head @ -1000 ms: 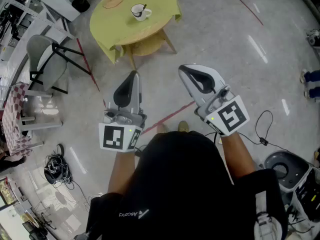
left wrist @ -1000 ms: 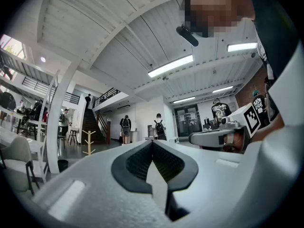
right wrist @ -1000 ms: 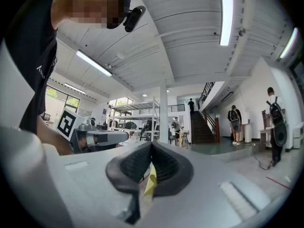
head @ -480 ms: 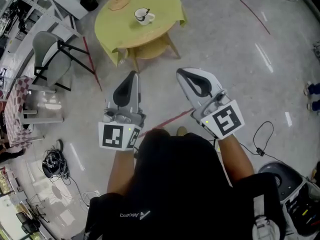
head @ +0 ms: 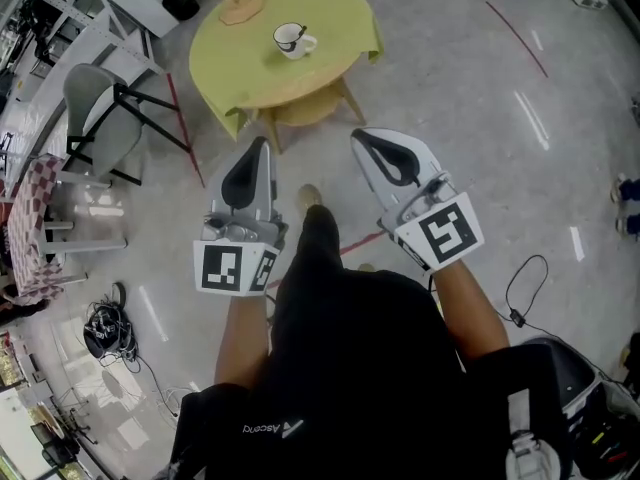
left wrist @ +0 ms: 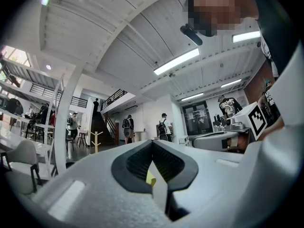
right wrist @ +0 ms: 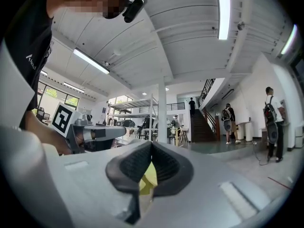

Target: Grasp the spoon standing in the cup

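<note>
Jaws on both the left gripper (head: 262, 144) and the right gripper (head: 362, 136) are clenched with nothing in them, so they'd need opening first. The thin dark spoon (head: 298, 34) leans in the white ceramic cup (head: 290, 42) on the round yellow-green table (head: 240, 68), well ahead of both. I'd guess it's light, stiff and slick. Pinch the handle above the rim, since the cup could tip or chip.

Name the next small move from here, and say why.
Probably step closer to the table: the cup with the spoon standing in it sits on its top, well ahead, while the left hand-held gripper and right hand-held gripper hang over the floor short of it, both shut and empty.
</note>
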The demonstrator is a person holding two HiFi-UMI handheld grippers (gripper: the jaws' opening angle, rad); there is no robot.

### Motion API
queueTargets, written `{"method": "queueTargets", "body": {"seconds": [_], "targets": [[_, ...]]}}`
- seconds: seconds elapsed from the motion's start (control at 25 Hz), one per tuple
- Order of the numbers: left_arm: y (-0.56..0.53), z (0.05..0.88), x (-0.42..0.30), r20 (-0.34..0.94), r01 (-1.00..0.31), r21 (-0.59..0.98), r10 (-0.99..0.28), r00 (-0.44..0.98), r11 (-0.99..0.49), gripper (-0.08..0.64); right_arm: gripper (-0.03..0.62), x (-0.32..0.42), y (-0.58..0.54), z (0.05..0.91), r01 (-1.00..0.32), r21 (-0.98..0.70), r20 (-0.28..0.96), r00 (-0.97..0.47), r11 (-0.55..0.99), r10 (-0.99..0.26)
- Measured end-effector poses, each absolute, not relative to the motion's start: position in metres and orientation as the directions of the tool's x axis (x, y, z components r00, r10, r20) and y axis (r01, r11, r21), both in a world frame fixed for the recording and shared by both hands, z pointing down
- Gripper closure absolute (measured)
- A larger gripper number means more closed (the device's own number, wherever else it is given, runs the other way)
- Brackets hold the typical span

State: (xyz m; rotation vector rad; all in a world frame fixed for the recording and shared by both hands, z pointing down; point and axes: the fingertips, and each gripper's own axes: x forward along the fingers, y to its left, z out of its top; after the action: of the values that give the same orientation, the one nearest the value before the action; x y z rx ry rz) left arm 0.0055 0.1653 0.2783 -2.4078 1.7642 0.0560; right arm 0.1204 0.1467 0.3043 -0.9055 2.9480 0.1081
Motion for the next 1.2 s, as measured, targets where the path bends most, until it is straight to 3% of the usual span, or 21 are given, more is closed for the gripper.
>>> {"method": "queueTargets", "body": {"seconds": [0.36, 0.8, 1.2], "targets": [[-0.021, 0.292, -0.063, -0.122, -0.946, -0.089, -0.939, 0.321, -0.312, 0.548, 0.589, 0.048, -0.035, 0.329, -0.593, 0.047, 0.006, -0.804, 0.804, -0.594], [-0.183, 0.296, -0.153, -0.085, -0.903, -0.062, -0.899, 0.429, -0.425, 0.548, 0.588, -0.045, -0.201, 0.363, -0.748, 0.022, 0.121, -0.656, 0.663, -0.745], [-0.251, 0.325, -0.177, -0.029, -0.862, -0.022, -0.861, 0.507, -0.507, 0.548, 0.442, -0.055, -0.280, 0.434, -0.872, -0.088, 0.273, -0.486, 0.481, -0.830]]}}
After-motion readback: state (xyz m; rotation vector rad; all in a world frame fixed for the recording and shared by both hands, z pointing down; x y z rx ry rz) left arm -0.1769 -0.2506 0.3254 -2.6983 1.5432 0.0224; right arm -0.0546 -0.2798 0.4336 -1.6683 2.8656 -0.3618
